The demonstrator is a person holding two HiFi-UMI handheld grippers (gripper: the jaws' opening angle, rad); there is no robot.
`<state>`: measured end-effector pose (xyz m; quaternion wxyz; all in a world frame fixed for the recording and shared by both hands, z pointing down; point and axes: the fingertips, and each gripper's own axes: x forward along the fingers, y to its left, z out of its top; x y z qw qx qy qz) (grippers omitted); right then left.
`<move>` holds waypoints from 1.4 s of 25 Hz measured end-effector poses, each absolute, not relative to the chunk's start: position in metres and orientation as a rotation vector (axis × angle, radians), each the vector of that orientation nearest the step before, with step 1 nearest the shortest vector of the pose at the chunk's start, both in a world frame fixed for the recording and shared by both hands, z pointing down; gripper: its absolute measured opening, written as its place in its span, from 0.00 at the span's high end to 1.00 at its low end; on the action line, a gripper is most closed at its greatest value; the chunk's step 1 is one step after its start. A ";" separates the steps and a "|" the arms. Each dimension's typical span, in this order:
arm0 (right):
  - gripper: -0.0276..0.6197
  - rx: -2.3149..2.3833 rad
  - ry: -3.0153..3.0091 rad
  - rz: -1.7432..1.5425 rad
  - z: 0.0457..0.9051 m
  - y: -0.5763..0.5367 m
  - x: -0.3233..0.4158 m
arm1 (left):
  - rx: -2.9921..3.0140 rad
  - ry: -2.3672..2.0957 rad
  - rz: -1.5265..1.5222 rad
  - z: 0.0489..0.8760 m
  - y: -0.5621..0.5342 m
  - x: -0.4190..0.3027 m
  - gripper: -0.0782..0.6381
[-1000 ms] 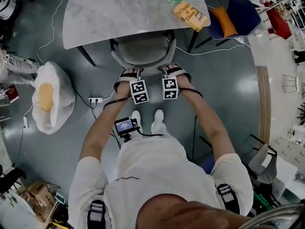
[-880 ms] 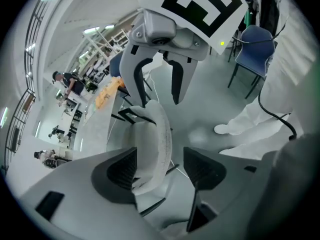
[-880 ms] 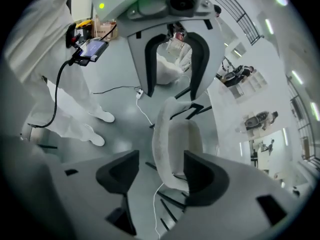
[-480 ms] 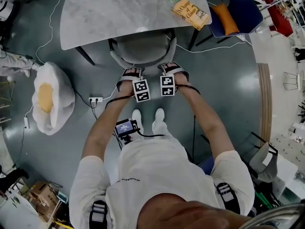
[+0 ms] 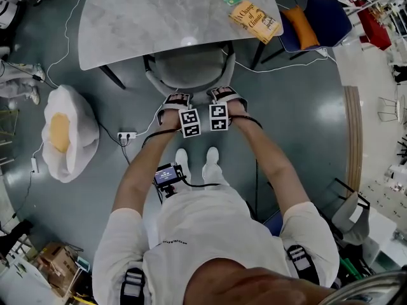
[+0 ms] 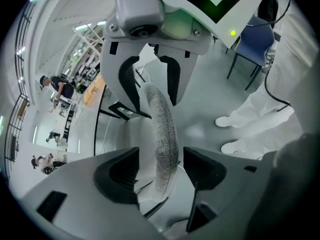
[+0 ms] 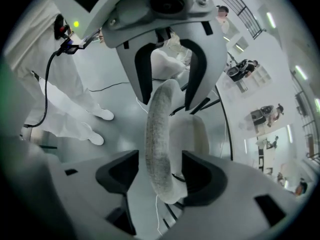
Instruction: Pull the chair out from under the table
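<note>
Tongs astride the chair (image 5: 191, 65) back
Just opened, left tongs (image 5: 177, 98) and right tongs (image 5: 222, 93) stand apart around its crosswise rim.

Dim, even overhead light; fisheye warping at edges; soft glare on floor (image 5: 318, 116).
</note>
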<state>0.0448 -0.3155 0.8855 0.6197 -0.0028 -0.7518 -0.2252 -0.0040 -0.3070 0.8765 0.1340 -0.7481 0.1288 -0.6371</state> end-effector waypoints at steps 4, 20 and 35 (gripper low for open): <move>0.66 0.002 -1.692 -0.590 0.893 -0.321 0.046 | -2.118 0.370 -1.869 0.884 -0.310 -0.004 0.63; 0.83 -0.016 -1.694 -0.552 0.892 -0.316 0.046 | -2.165 0.431 -1.911 0.884 -0.303 -0.004 0.78; 0.84 -0.077 -1.689 -0.564 0.888 -0.268 0.064 | -2.185 0.362 -1.903 0.877 -0.257 0.013 0.79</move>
